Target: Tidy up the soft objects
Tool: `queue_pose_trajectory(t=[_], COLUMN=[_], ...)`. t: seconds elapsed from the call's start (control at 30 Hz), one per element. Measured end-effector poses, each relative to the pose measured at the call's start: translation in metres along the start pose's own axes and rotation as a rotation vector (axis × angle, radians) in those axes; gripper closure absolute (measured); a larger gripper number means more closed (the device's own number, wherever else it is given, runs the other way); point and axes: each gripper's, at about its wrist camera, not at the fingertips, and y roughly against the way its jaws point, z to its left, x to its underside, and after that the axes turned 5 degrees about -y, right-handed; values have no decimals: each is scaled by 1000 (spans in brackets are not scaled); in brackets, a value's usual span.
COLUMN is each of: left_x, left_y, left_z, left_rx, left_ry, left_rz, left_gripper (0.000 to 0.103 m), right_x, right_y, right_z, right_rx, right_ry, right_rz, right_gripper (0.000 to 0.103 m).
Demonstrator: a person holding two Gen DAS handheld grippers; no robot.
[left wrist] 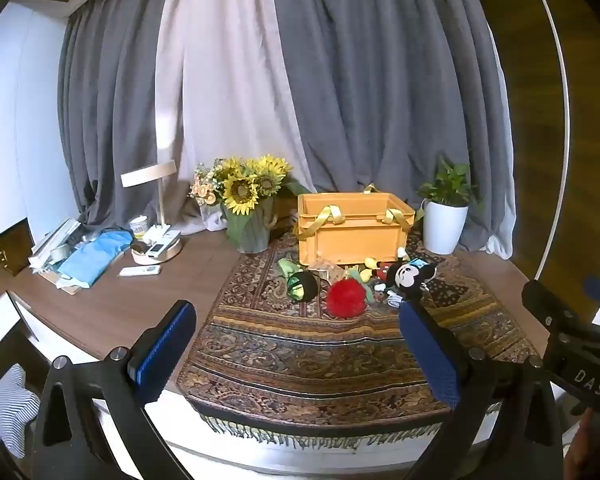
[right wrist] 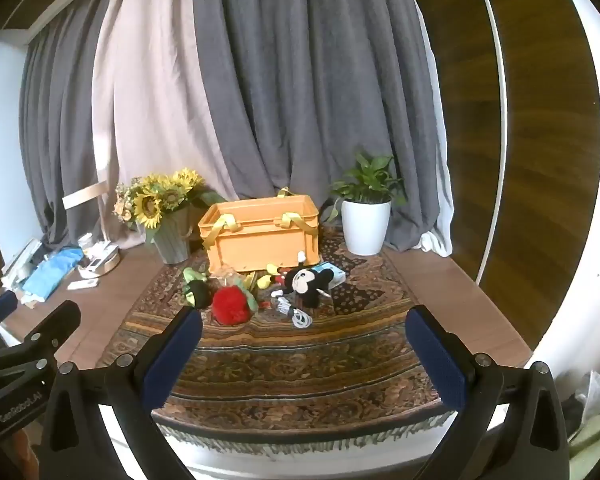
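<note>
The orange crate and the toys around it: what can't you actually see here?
- Inside of the orange crate: hidden by its own walls, both views.
- Small toys behind the red pompom: overlapping, too small to identify.
- Mickey Mouse plush: partly covered by the left hand-held gripper finger, left wrist view.

Toys on rug, before crate.

Sunflower bouquet in grey vase at desk rear, left of patterned runner; white potted plant at rear right; round-base lamp with remotes, blue cloth, papers at left edge; white cable on runner; grey curtains behind
</note>
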Motion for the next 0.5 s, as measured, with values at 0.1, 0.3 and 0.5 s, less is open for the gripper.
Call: queue_pose_trajectory(t=[0.1, 0.3, 0.5], left_x=[0, 7, 13], left_y=[1, 1, 4], left_z=[0, -1, -4], left_rx=[-10, -7, -8], left_ry=[1, -1, -8], left_rz=[-9, -14, -17], left_gripper=[0, 0, 0], right_x=[0, 1, -1], right_y=[0, 0, 2], right_z=[2, 0, -1], right_rx=[-5, -11, -6], right_ry=[-6, -6, -8], right_rz=[1, 16, 30], right_gripper=[1, 1, 1])
